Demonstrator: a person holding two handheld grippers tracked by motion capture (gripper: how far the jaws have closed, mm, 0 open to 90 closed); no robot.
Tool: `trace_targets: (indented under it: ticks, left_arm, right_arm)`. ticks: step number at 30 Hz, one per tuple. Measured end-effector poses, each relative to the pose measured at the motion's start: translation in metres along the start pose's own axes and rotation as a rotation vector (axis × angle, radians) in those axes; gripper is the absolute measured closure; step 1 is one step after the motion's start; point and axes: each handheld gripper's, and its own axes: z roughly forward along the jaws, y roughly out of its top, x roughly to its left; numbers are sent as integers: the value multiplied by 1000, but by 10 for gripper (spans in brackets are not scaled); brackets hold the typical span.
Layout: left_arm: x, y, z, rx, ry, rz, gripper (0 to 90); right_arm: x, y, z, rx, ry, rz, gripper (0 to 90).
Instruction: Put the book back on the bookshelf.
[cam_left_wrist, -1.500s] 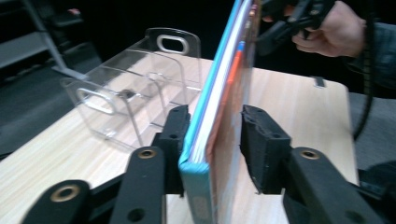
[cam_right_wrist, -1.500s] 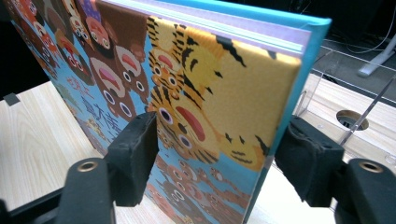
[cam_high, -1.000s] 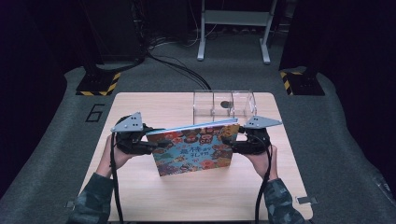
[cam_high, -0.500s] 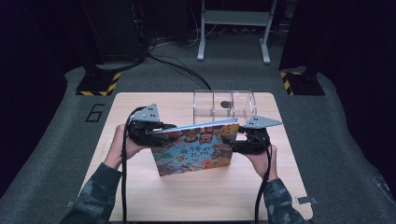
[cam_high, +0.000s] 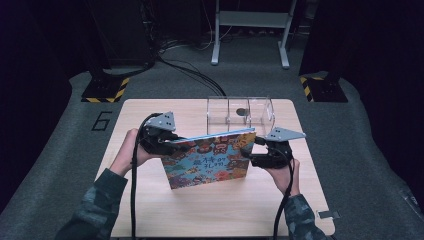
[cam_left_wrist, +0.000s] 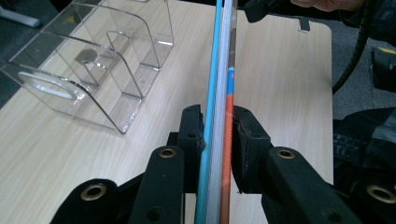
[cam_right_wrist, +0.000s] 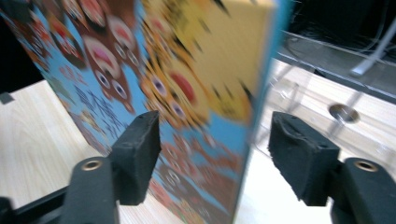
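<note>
The picture book (cam_high: 207, 159) is held upright on the surface (cam_high: 150, 210), clamped by the left tool (cam_left_wrist: 217, 140); the right tool (cam_right_wrist: 212, 158) straddles it, jaws apart. Placement in the clear rack (cam_high: 240, 112) seemingly remains.

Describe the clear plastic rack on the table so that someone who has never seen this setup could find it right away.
Start at the wooden table and look to its far edge, behind the upright picture book. The rack stands there, right of centre. It alone is see-through, with upright dividers forming slots.
</note>
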Motion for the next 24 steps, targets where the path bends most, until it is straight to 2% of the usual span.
trace_targets:
  ticks: [2, 3, 6, 7, 10, 13, 15, 17, 18, 21, 24]
  left_arm:
    - [1, -1, 2, 11, -21, -10, 758]
    - [1, -2, 5, 39, -16, 0, 755]
    - [-1, -2, 7, 47, -13, 5, 755]
    - [-2, -2, 7, 46, -7, 20, 760]
    - [-4, -2, 7, 39, -3, 12, 760]
    - [-3, -2, 8, 35, -2, 11, 744]
    - [-1, -3, 9, 26, -20, 11, 735]
    - [-1, -3, 12, 21, -16, 4, 745]
    - [-1, -2, 13, 33, -23, 17, 745]
    - [-3, -2, 13, 37, 3, 22, 758]
    - [-5, -2, 13, 31, 1, 9, 769]
  right_arm:
    - [-5, -13, -6, -3, -35, 12, 323]
    - [-8, -21, -9, -1, -45, 32, 323]
    - [-15, -36, -11, 22, -65, 66, 325]
    - [-25, -57, -12, 58, -92, 104, 329]
    - [-37, -83, -10, 106, -128, 161, 329]
    - [-48, -104, -4, 180, -183, 208, 327]
    - [-54, -115, -2, 204, -207, 226, 327]
    - [-56, -118, -1, 213, -213, 229, 327]
    - [-58, -122, -1, 212, -218, 245, 327]
    - [-65, -134, 0, 223, -237, 271, 321]
    - [-70, -141, 1, 228, -265, 278, 310]
